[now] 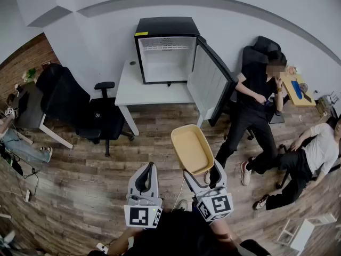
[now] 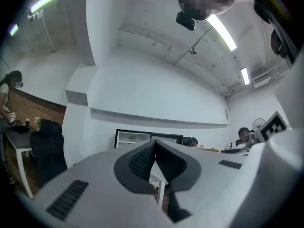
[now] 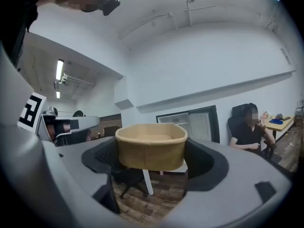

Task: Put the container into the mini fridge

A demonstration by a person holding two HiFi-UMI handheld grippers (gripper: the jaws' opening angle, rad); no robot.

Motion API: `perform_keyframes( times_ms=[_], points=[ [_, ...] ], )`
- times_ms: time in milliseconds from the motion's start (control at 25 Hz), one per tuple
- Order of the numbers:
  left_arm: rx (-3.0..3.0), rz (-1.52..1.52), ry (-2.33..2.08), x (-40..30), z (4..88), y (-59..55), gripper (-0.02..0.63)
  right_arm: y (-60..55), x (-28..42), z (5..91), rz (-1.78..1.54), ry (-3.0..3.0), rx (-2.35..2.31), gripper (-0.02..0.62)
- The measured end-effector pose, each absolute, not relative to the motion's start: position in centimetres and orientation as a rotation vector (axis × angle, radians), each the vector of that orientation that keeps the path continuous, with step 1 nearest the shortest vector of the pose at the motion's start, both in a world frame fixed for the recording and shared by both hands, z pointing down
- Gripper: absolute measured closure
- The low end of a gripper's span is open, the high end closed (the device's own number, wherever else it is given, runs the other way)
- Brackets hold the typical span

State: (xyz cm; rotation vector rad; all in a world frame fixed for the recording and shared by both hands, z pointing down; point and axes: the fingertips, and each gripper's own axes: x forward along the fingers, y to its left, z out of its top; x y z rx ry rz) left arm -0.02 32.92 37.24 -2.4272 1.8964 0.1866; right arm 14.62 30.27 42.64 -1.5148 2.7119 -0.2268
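Observation:
A tan, empty, rounded container (image 1: pixel 191 149) is held in the air by my right gripper (image 1: pixel 205 176), whose jaws are shut on its sides; in the right gripper view the container (image 3: pixel 151 146) fills the gap between the pads. The black mini fridge (image 1: pixel 166 49) stands on a white table (image 1: pixel 136 92) ahead, its door (image 1: pixel 210 82) swung open to the right and its white inside bare. It shows far off behind the container as the fridge (image 3: pixel 190 122). My left gripper (image 1: pixel 145 178) hangs beside the right one, shut on nothing, with its pads (image 2: pixel 142 163) touching.
A black office chair (image 1: pixel 98 116) stands left of the table. A person in black (image 1: pixel 256 111) stands right of the open door, and another person (image 1: pixel 309 159) sits on the wood floor. A desk (image 1: pixel 32 111) with a seated person is at the far left.

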Motion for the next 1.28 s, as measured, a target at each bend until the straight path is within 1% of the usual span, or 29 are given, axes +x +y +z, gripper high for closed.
perform_keyframes(
  times_ms=[960,1280],
  points=[
    [-2.352,0.147,1.967,3.1,37.5,32.8,0.599,29.1,17.2,42.7,-0.239,2.734,-1.402,0.152],
    [-2.381,0.140,1.982,2.8,38.9,29.1,0.599,25.4,16.0,43.5,-0.252,2.759,-1.386,0.152]
  ],
)
